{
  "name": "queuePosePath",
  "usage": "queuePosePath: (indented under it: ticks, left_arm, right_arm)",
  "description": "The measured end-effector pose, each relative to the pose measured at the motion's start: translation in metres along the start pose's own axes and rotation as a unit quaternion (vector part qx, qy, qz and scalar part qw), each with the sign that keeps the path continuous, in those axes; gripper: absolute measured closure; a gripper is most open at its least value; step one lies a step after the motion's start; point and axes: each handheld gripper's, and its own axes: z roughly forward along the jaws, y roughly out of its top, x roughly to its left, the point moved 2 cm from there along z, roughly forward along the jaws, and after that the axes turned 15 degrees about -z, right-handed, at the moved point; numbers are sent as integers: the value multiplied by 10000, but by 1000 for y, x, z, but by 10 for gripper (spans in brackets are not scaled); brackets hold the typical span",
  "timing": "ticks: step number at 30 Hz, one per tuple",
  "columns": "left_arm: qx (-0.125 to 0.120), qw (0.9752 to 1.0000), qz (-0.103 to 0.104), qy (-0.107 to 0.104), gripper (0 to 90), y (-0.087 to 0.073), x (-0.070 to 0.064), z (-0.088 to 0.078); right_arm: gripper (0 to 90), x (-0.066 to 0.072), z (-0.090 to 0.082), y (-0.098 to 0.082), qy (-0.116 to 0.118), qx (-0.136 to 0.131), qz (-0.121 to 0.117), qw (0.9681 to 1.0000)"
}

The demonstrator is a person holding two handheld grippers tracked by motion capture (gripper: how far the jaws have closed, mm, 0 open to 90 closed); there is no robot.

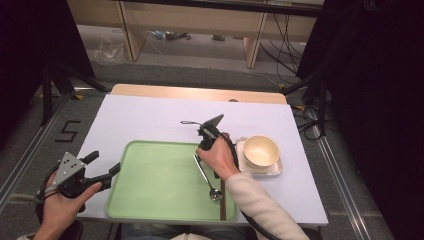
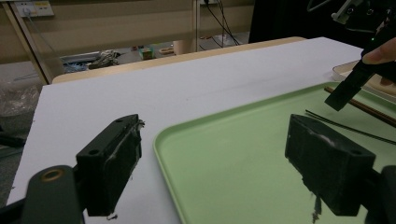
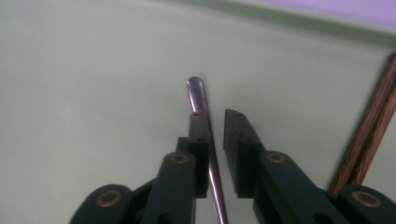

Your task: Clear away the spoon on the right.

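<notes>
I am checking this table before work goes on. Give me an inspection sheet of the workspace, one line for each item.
Surface: white sheet over a wooden table, flat.
Job's things: metal spoon lying on the green tray; wooden stick at the tray's right rim.
Clutter: cream bowl on a small white tray, right of the green one.
Grippers: left gripper open at the tray's left rim, holding nothing; right gripper slightly open, spoon handle between the jaws.
Cables: black cable trails along the right hand; floor cables behind the table.
Surroundings: wooden furniture; floor mark.
</notes>
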Motion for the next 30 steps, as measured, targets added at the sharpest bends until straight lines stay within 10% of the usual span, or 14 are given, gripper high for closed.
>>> queuePosePath:
  ticks: [9,11,23,24,26,30]
  left_arm:
    - [-20,10000,-9,-23,181,0,1,0]
    - [-9,10000,-6,-12,181,0,1,0]
    - [-24,10000,3,-25,181,0,1,0]
    - [-24,10000,2,-25,181,0,1,0]
    - [0,10000,10,-3,181,0,0,-1]
    - [-4,10000,6,-2,181,0,0,0]
  right_arm:
    - [900,16,16,5,6,92,-668,9977]
    - [900,12,21,6,-41,1,-1110,9938]
    - [900,8,20,3,-181,239,-549,9980]
    - [900,1,20,3,-282,116,-869,9958]
    - [900,2,18,2,-198,272,-548,9979]
    - [900,-5,18,1,-218,137,-694,9973]
